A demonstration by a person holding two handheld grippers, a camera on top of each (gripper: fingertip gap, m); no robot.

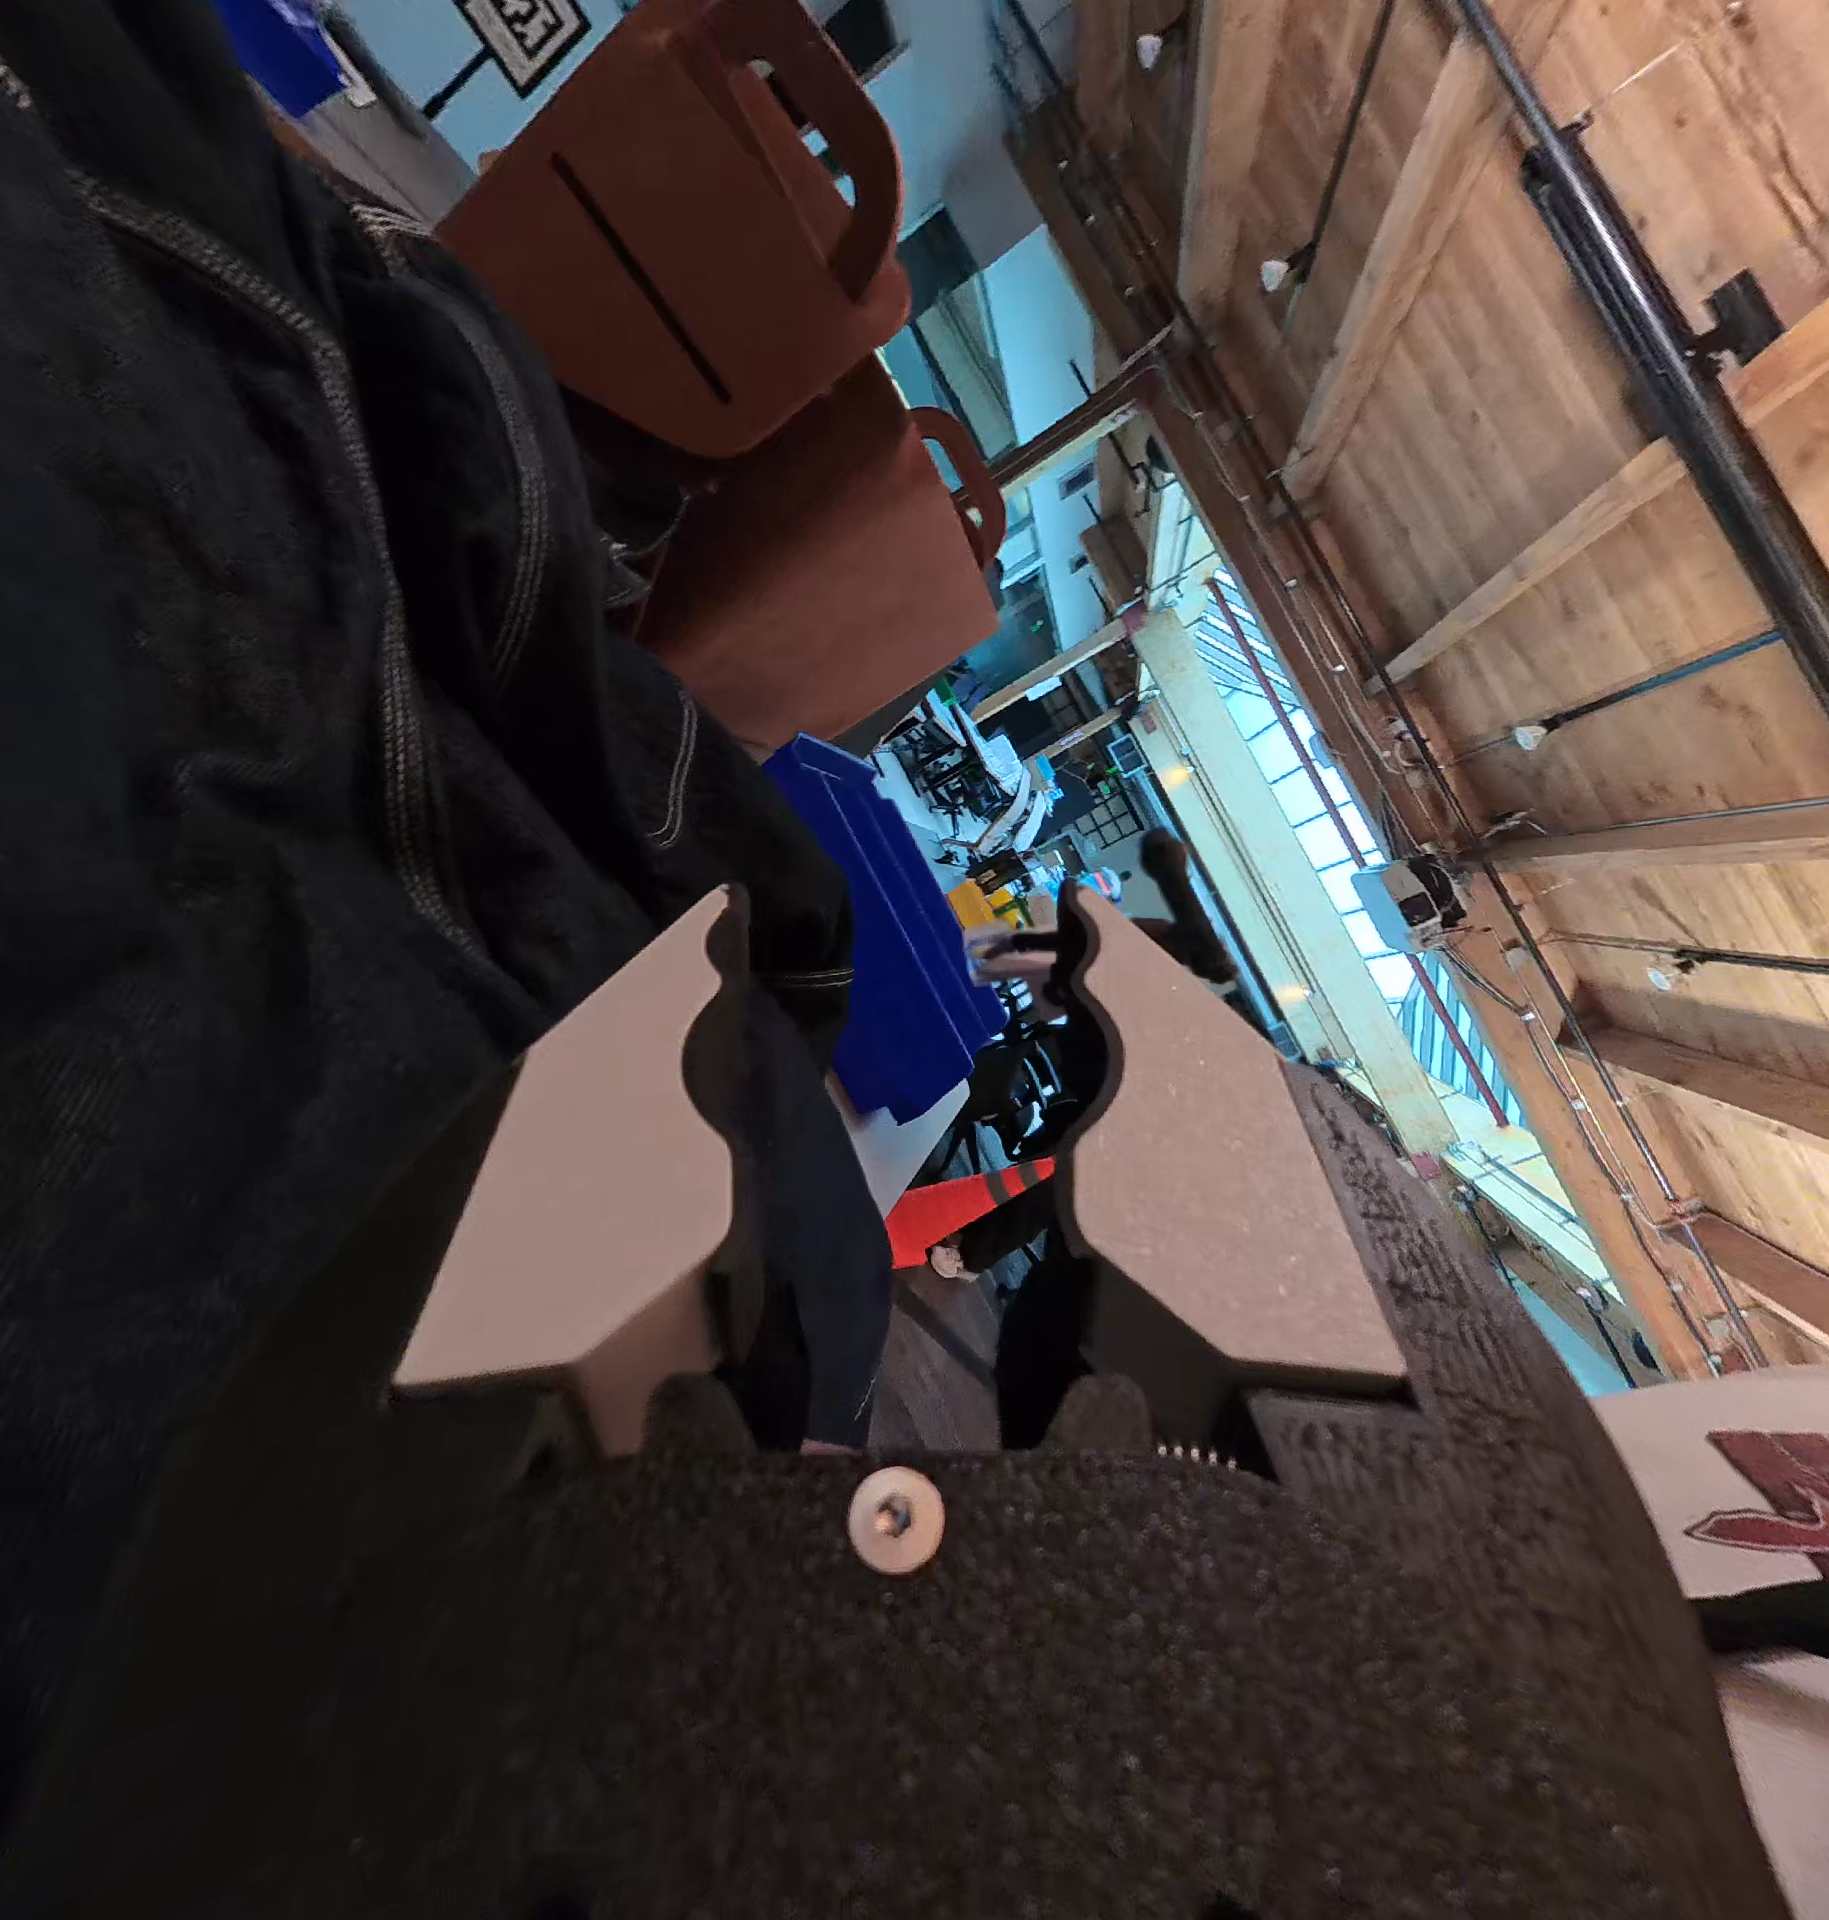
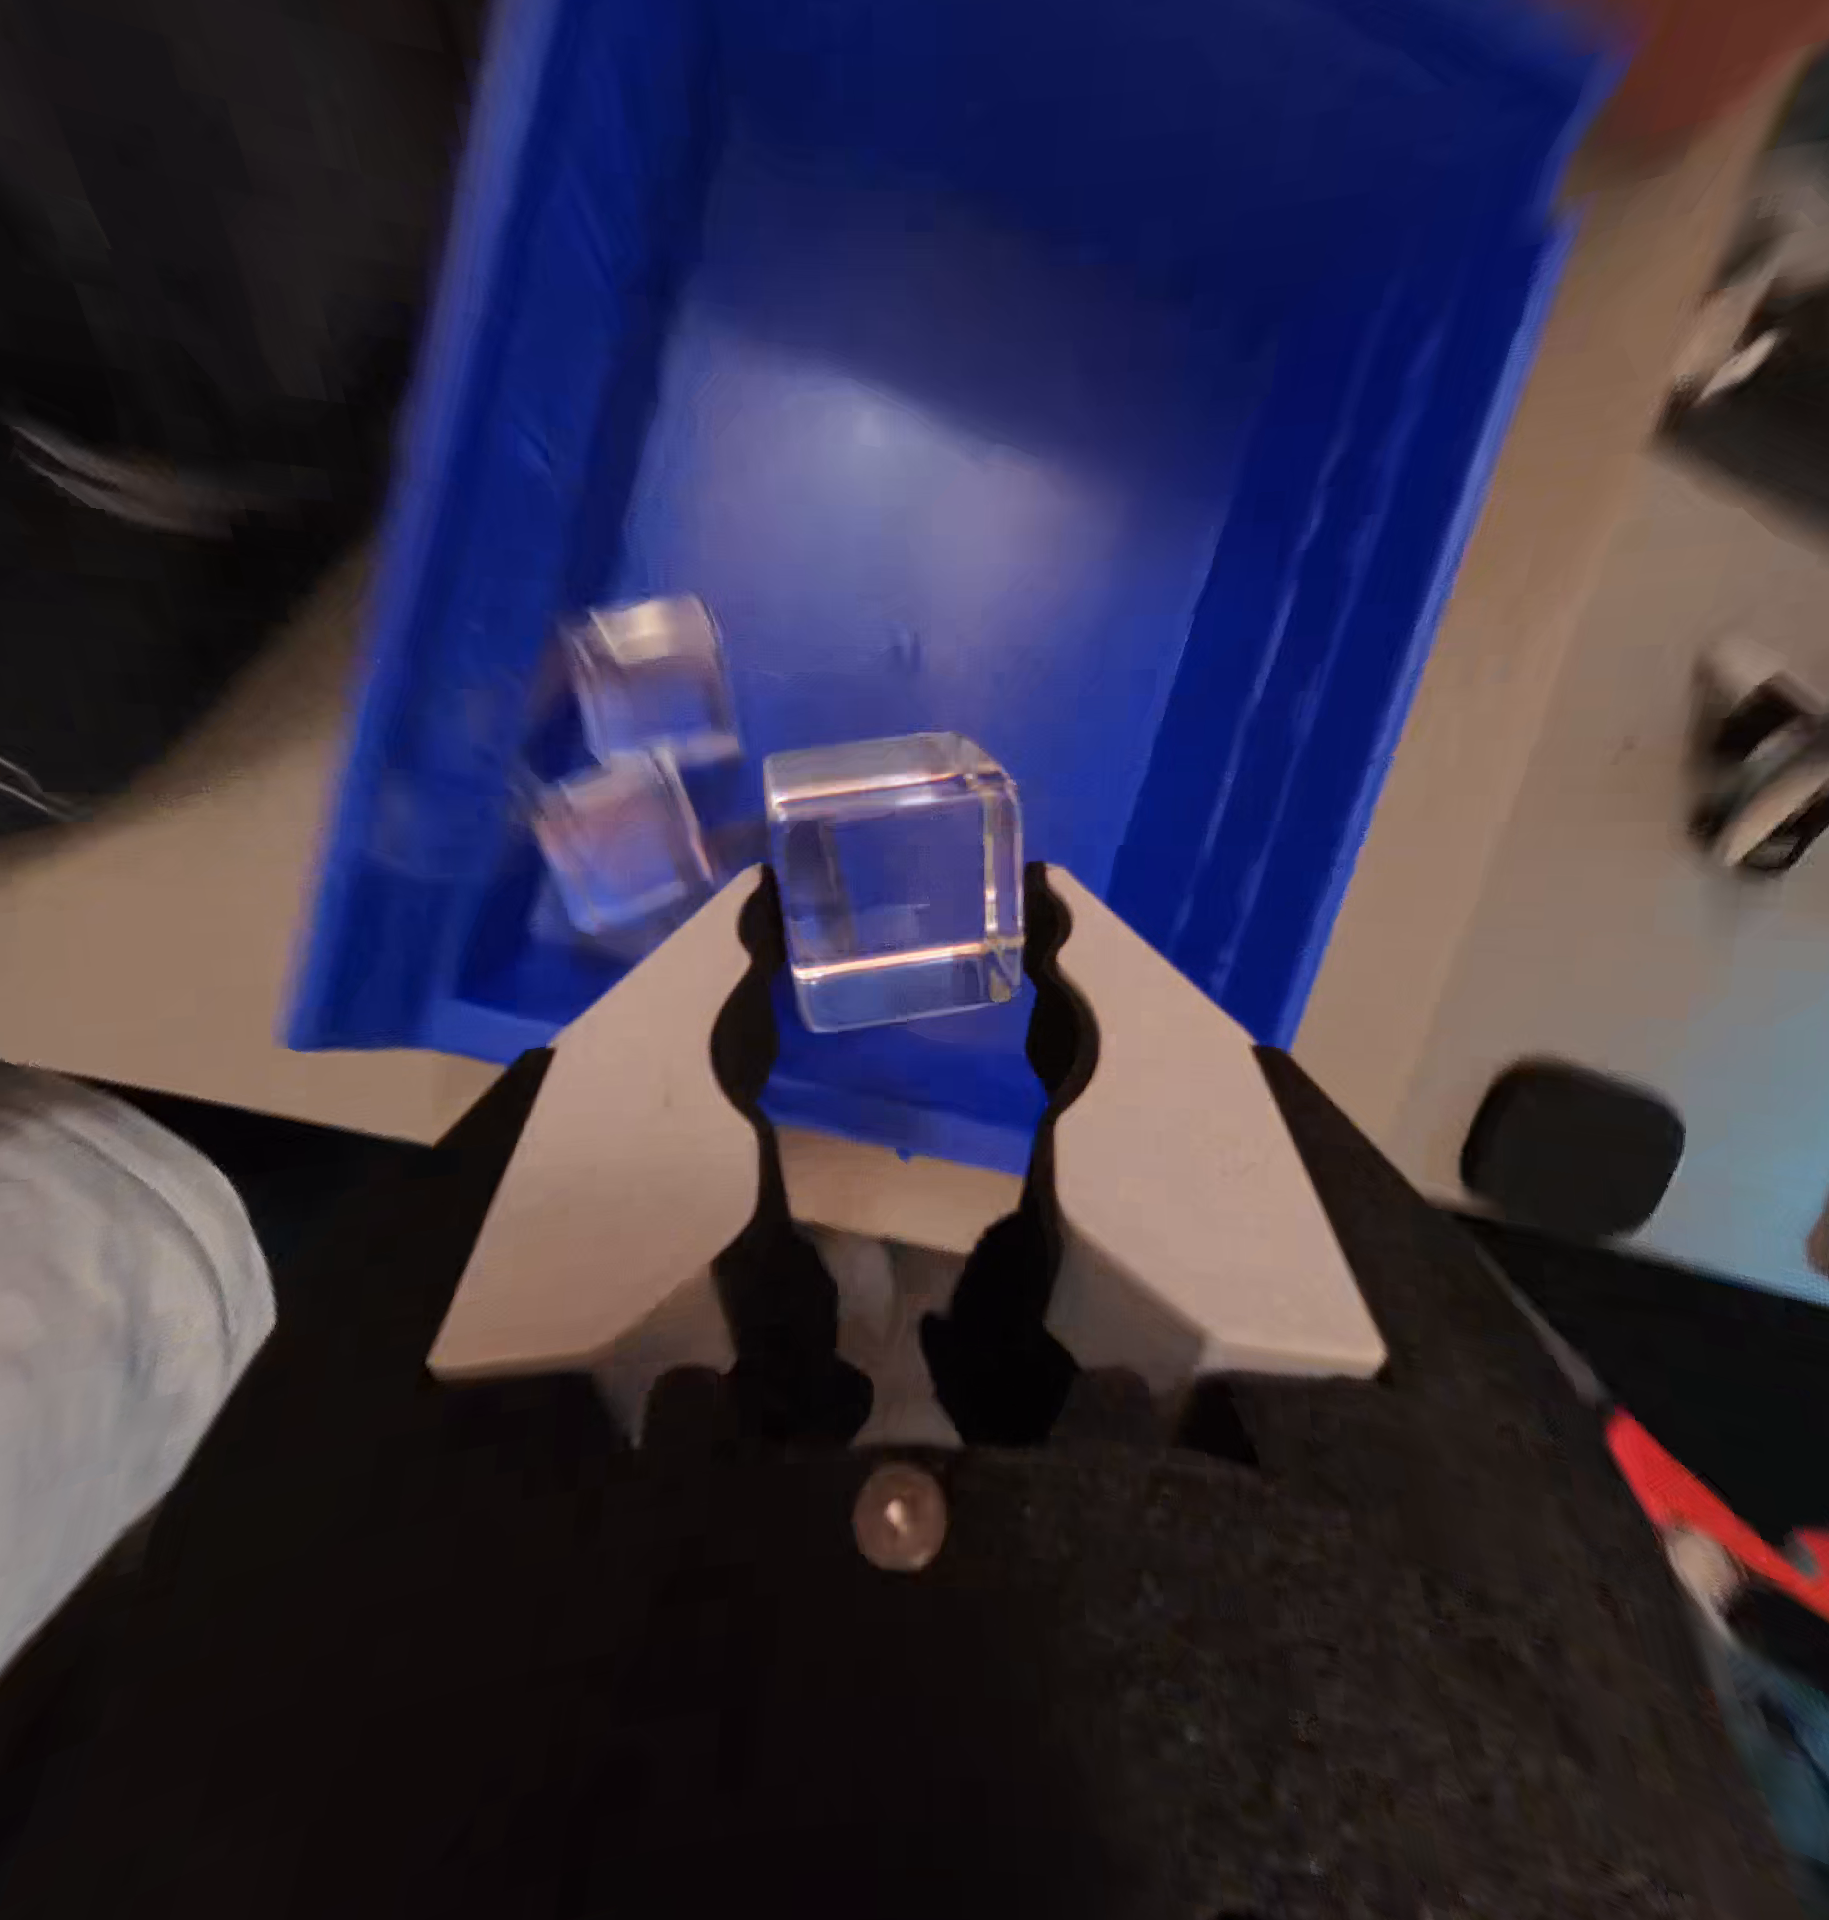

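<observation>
A clear cube (image 2: pixel 894 883) sits clamped between the tips of my right gripper (image 2: pixel 897 883), its two side faces pressed against the dark scalloped pads (image 2: pixel 749 935) with the jaws closed only as far as the block's width. I hold it above the near end of a blue bin (image 2: pixel 1357 582) that stands on a pale tabletop (image 2: pixel 162 935). Two more clear cubes (image 2: pixel 635 758), blurred, lie stacked against the bin's left wall, just beyond and to the left of the one I grip; whether they touch each other I cannot tell for sure. A light grey sleeve (image 2: pixel 79 1299) shows at lower left.

My left gripper (image 1: pixel 899 914) holds nothing: its tan fingers (image 1: pixel 598 1174) stand apart with a clear gap between the tips. It is tipped sideways and upward, hard beside dark denim clothing (image 1: pixel 245 623) on the left. Farther out in the left wrist view are stacked blue bins (image 1: pixel 889 935), brown paper bags (image 1: pixel 681 229), an orange cone (image 1: pixel 951 1210) and a wooden beamed ceiling (image 1: pixel 1512 416).
</observation>
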